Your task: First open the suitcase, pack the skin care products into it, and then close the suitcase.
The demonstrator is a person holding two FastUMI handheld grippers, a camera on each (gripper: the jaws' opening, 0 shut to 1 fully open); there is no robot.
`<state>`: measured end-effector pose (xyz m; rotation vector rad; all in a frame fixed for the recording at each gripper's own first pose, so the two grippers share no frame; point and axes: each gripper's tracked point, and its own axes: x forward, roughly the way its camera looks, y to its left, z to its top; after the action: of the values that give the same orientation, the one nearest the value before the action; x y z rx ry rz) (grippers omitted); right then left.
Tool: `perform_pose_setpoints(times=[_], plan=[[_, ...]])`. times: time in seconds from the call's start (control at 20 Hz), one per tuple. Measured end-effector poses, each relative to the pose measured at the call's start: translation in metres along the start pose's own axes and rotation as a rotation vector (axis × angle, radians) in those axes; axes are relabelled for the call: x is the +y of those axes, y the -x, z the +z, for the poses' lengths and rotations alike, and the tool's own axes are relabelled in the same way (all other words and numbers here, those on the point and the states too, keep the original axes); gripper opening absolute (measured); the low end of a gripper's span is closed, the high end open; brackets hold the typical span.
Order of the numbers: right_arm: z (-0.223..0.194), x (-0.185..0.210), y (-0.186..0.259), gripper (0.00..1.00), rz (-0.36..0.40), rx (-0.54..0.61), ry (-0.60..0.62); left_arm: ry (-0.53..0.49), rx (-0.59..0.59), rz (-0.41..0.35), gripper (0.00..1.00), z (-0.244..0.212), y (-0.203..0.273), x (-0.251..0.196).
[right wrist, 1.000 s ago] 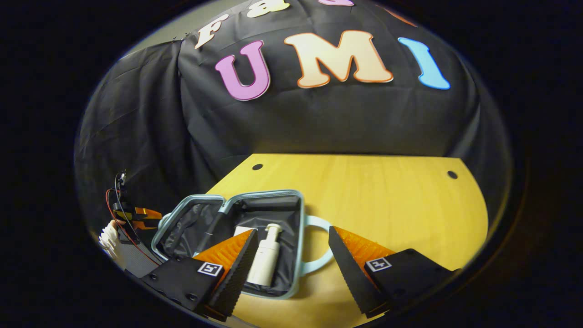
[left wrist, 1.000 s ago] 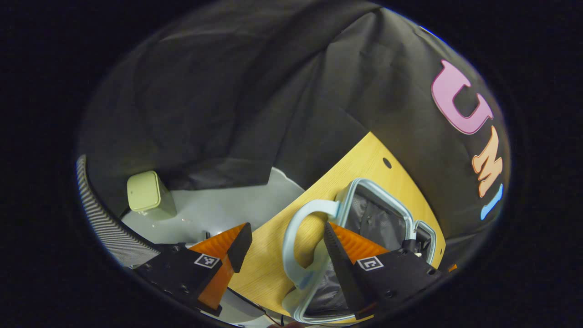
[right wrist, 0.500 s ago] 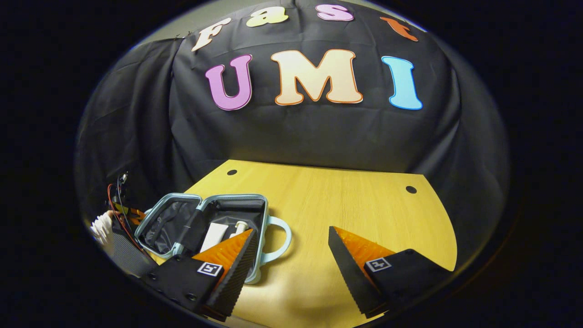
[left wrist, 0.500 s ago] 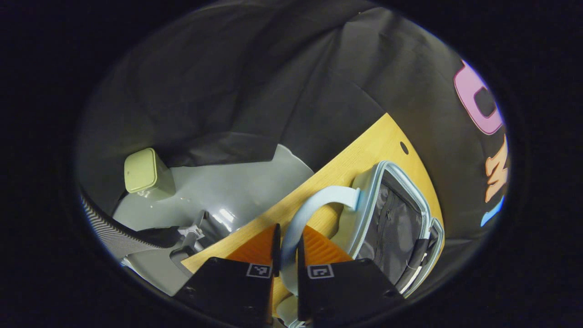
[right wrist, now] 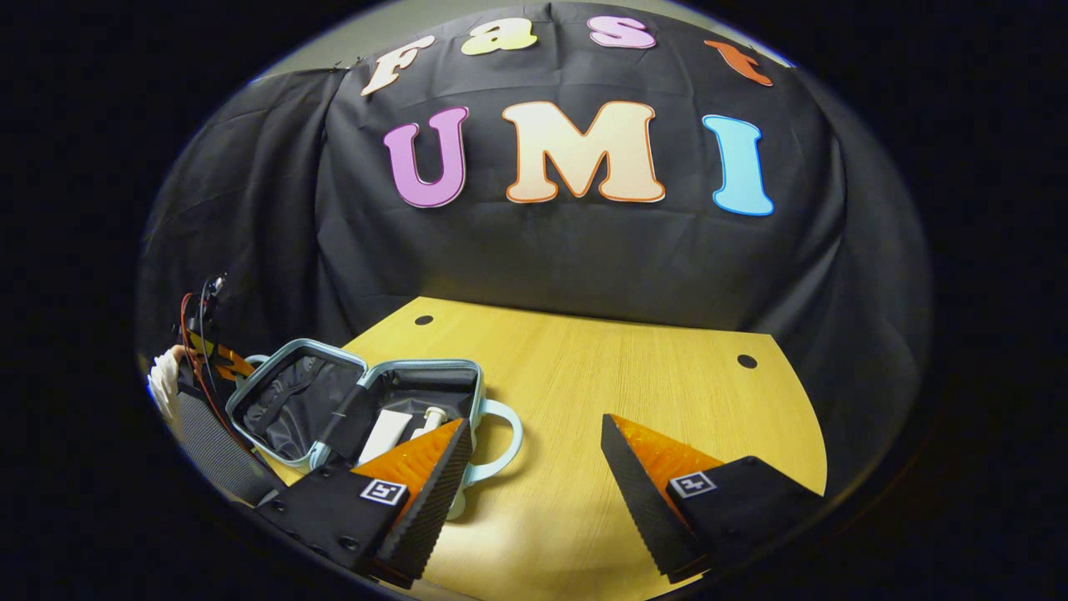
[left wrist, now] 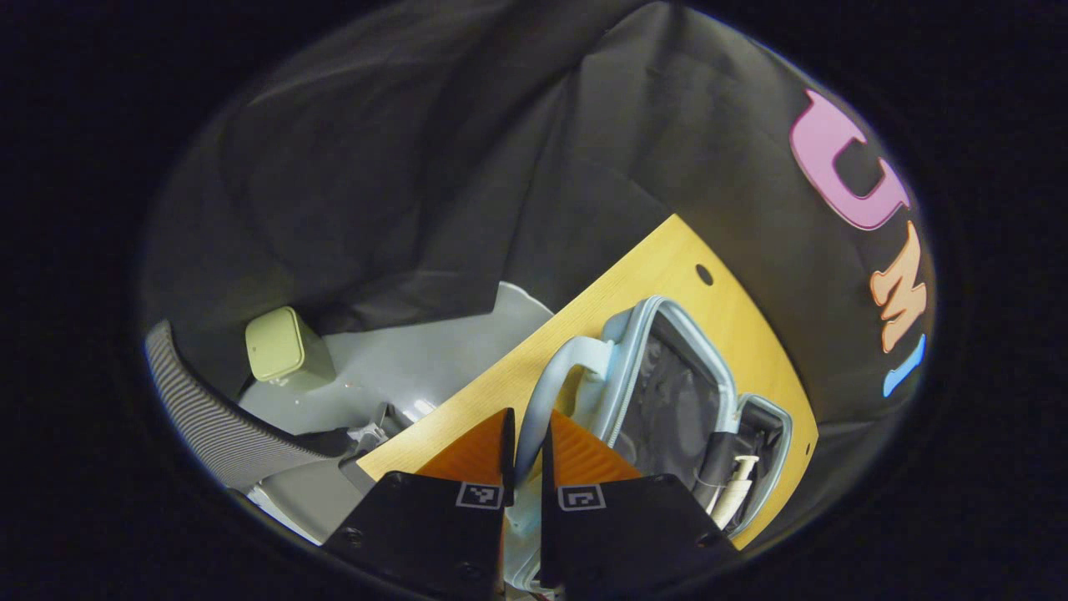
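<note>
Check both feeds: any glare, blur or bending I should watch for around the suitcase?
Left gripper view: the suitcase is sharp, the table edge bows, and glare spots the grey floor. Right gripper view: sharp; the handle casts a soft shadow.

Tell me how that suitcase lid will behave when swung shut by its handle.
The lid looks like a rigid shell, so it should pivot whole. The handle, pinched in the left claw, seems stiff. The small case may slide on the smooth table.

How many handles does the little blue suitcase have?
2. One handle is pinched in the left gripper; the other handle sticks out on the suitcase's opposite side. More may be hidden.
</note>
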<state>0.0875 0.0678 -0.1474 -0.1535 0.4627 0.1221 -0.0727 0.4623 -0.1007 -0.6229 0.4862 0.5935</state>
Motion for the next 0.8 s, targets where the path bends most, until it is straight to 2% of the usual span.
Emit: perform_pose_setpoints(times=[0.25, 0.3, 0.4, 0.65, 0.8], plan=[[0.012, -0.018, 0.007, 0.98, 0.013, -0.056, -0.014, -0.128, -0.115, -0.044, 0.08, 0.025, 0.068, -0.067], [0.013, -0.023, 0.009, 0.94, 0.015, -0.066, -0.02, -0.152, -0.13, -0.068, 0.07, 0.024, 0.08, -0.084], [0.014, -0.035, 0.015, 0.98, 0.017, -0.078, -0.032, -0.209, -0.162, -0.104, 0.06, 0.022, 0.092, -0.114], [0.02, -0.078, 0.033, 0.98, -0.025, -0.114, -0.044, -0.285, -0.179, -0.305, 0.06, -0.001, 0.119, -0.192], [0.018, -0.103, 0.043, 0.98, -0.057, -0.123, -0.068, -0.347, -0.172, -0.357, 0.06, -0.021, 0.13, -0.247]])
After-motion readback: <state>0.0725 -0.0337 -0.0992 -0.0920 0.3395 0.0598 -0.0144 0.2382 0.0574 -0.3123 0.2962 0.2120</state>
